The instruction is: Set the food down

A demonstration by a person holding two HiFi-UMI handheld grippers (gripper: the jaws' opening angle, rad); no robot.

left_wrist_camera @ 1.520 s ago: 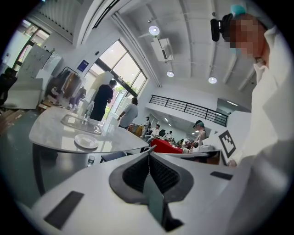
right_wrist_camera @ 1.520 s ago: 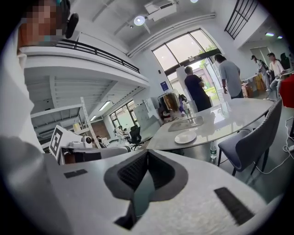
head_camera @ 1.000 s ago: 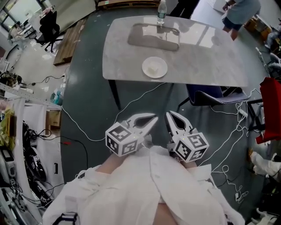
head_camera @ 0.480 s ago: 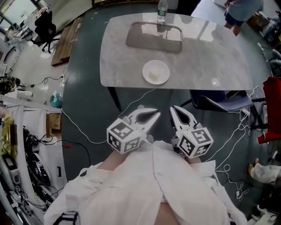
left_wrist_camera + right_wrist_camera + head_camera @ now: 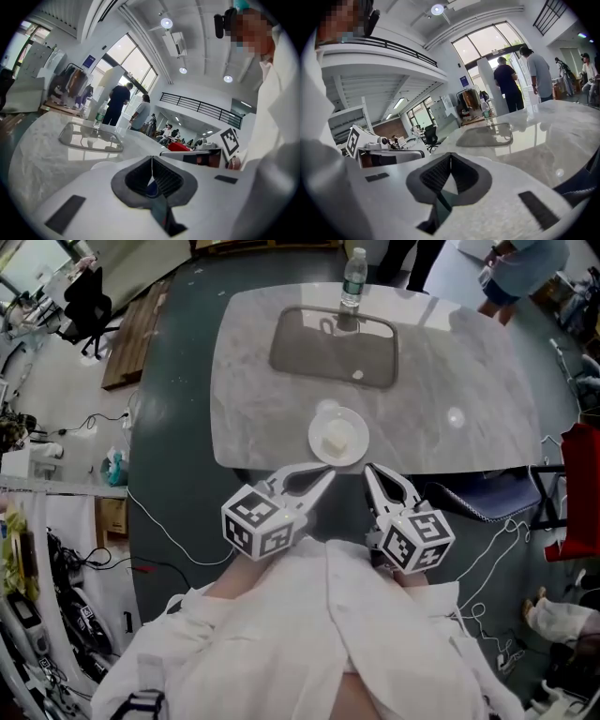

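Observation:
A white plate (image 5: 338,439) with a small pale piece of food (image 5: 335,442) on it sits near the front edge of the marble table (image 5: 469,381). My left gripper (image 5: 325,475) and right gripper (image 5: 368,470) are held side by side close to my body, their tips just short of the plate. Both are shut and hold nothing. In the left gripper view the left gripper (image 5: 151,158) has its jaws pressed together, and the plate's rim (image 5: 99,165) peeks over them. The right gripper (image 5: 450,154) looks the same in its own view, where the plate is hidden.
A shallow dark tray (image 5: 334,346) lies mid-table, with a water bottle (image 5: 353,276) behind it. A dark chair (image 5: 473,500) is tucked under the table's right side. Cables (image 5: 178,526) trail over the floor. People (image 5: 525,263) stand beyond the table; shelves line the left.
The table and plate have come nearer: the plate was well ahead of the grippers a second ago and now lies just beyond their tips. Both grippers stayed shut.

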